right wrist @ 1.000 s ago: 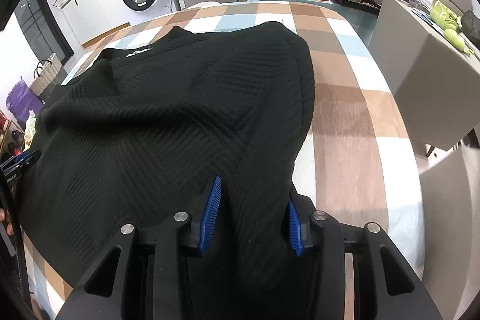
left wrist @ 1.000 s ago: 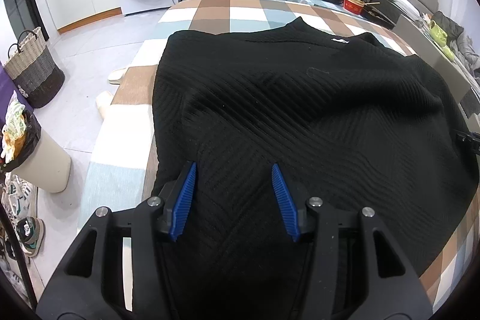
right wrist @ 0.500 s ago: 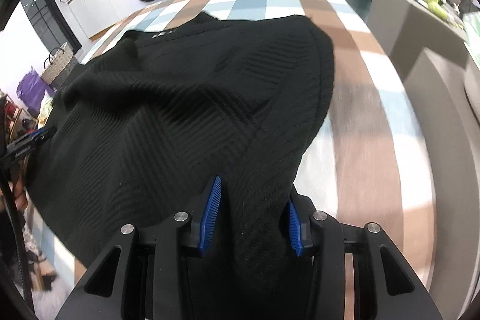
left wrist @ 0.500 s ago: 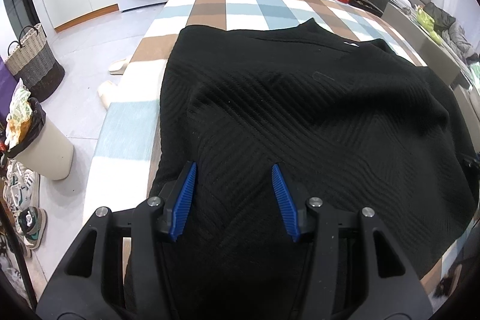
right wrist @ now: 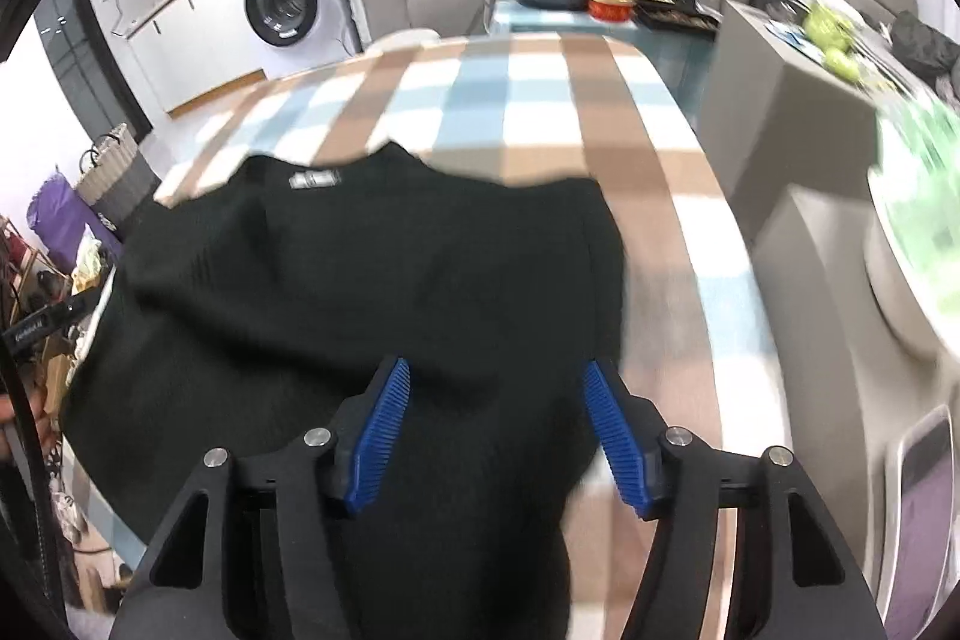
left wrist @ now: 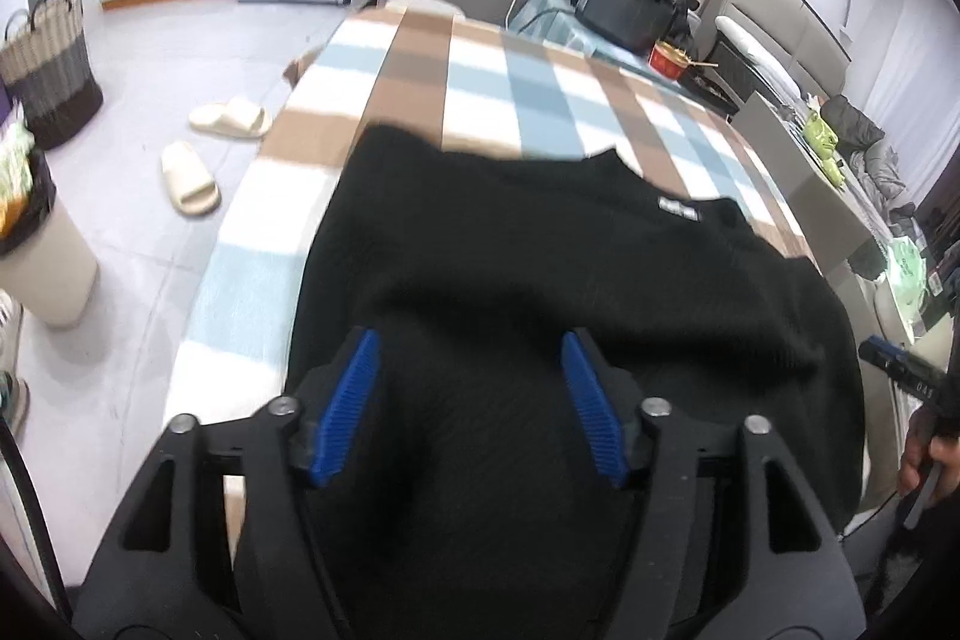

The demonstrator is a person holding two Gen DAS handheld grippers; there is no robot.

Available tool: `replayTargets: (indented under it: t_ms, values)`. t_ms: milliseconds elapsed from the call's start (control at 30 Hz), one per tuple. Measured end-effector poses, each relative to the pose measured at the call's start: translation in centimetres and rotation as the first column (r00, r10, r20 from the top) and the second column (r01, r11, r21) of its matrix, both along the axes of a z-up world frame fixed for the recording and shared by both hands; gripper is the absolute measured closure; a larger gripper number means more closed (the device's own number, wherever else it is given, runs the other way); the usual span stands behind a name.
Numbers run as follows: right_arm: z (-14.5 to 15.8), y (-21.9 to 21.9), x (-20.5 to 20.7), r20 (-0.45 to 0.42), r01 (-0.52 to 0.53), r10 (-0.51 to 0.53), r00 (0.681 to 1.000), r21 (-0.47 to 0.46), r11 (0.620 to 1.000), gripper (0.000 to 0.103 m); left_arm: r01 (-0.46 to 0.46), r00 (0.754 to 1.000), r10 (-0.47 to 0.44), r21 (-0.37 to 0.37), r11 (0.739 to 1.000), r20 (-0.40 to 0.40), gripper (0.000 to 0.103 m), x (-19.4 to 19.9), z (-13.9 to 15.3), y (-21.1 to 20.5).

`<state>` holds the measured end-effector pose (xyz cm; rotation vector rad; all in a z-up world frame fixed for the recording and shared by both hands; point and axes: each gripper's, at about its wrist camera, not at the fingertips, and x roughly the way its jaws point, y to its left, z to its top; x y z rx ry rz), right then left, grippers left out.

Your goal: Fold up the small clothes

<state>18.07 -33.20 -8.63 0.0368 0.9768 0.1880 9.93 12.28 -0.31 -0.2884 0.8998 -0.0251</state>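
We work a black knit sweater [left wrist: 540, 268] spread across the checked tabletop [left wrist: 480, 82], collar label [left wrist: 678, 208] toward the far end and the near hem hanging toward us. The left claw [left wrist: 471, 400] is over the near left part of the hem and the right claw [right wrist: 498, 430] over the near right part. Both claws are opening: the blue pads [left wrist: 354, 406] stand apart on either side of the cloth, with fabric lying between them but apparently not pressed, though blur makes contact hard to confirm.

We judge the step in hand to be releasing the hem after positioning the garment. To do it well:

1. Let both claws spread fully before drawing away, so the ribbed pads do not snag the knit and drag the edge.
2. Withdraw both claws evenly, keeping the hem straight across.
3. Check that the right side edge [right wrist: 606, 244] lies flat; it appears to ripple near the shoulder.
4. Keep the body centred on the tabletop, since the near part overhangs and may slide off under its own weight.

The other claw shows at the edge of each wrist view [left wrist: 900, 370], well apart from its partner
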Motion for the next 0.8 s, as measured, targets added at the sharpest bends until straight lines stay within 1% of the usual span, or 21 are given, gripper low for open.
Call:
replayTargets:
  t_ms: [67,100,133,200,267,333,367,433,467,500,533,567,600,633,800]
  values:
    - [0.3,1.4,2.0,0.021,-0.014,0.014,1.0,0.004,1.0,0.04,0.007,1.0,-0.008,0.023,1.0,0.012,0.034,1.0,0.7,-0.7]
    - [0.2,2.0,2.7,0.024,-0.022,0.022,0.999,0.015,1.0,0.04,0.013,1.0,-0.013,0.026,1.0,0.015,0.03,1.6,0.9,-1.1]
    - [-0.1,2.7,3.9,0.012,-0.026,0.025,1.0,0.035,0.999,0.04,0.017,1.0,-0.018,0.029,0.999,0.019,0.026,2.2,1.1,-1.4]
    - [-0.7,4.1,5.7,-0.01,-0.027,0.027,1.0,0.051,0.998,0.04,0.028,0.999,-0.029,0.035,0.999,0.015,0.021,3.2,1.2,-2.1]
    - [-2.1,5.6,8.0,-0.037,-0.032,0.034,0.999,0.044,0.999,0.04,0.045,0.999,-0.045,0.049,0.998,0.001,0.018,4.5,0.9,-2.7]
    - [-3.6,6.4,8.8,-0.056,-0.039,0.04,0.998,0.015,0.999,0.04,0.053,0.998,-0.052,0.065,0.996,-0.019,0.017,5.8,0.4,-3.2]
    - [-4.8,6.8,9.4,-0.075,-0.033,0.031,0.997,-0.035,0.999,0.04,0.057,0.998,-0.056,0.068,0.996,-0.027,0.016,6.2,0.0,-3.4]
    - [-6.2,7.4,10.0,-0.104,-0.043,0.033,0.994,-0.093,0.995,0.042,0.065,0.997,-0.062,0.068,0.996,-0.046,0.016,7.0,-0.6,-3.6]
    - [-6.1,8.0,9.6,-0.06,-0.071,0.064,0.996,-0.138,0.988,0.049,0.069,0.997,-0.065,0.066,0.995,-0.052,0.016,7.3,-0.9,-3.7]
    - [-6.1,8.2,9.4,-0.052,-0.093,0.086,0.995,-0.153,0.984,0.063,0.073,0.996,-0.07,0.065,0.995,-0.055,0.016,7.5,-1.1,-3.7]
    - [-6.1,8.3,9.3,-0.055,-0.115,0.108,0.993,-0.136,0.984,0.074,0.075,0.996,-0.072,0.066,0.995,-0.058,0.016,7.7,-1.3,-3.8]
    - [-5.9,8.2,9.1,-0.051,-0.116,0.11,0.993,-0.135,0.984,0.098,0.076,0.996,-0.072,0.067,0.995,-0.061,0.016,7.9,-1.6,-3.8]
    - [-5.9,8.3,9.1,-0.046,-0.115,0.109,0.993,-0.156,0.981,0.1,0.075,0.995,-0.07,0.066,0.995,-0.065,0.016,8.1,-1.8,-3.7]
    - [-5.7,8.2,8.9,-0.026,-0.125,0.123,0.992,-0.148,0.981,0.101,0.073,0.995,-0.069,0.064,0.995,-0.067,0.016,8.2,-1.9,-3.7]
    - [-4.4,6.3,8.8,0.039,-0.105,0.106,0.994,-0.031,0.994,0.101,0.071,0.995,-0.065,0.07,0.995,-0.076,0.016,8.8,-2.2,-3.7]
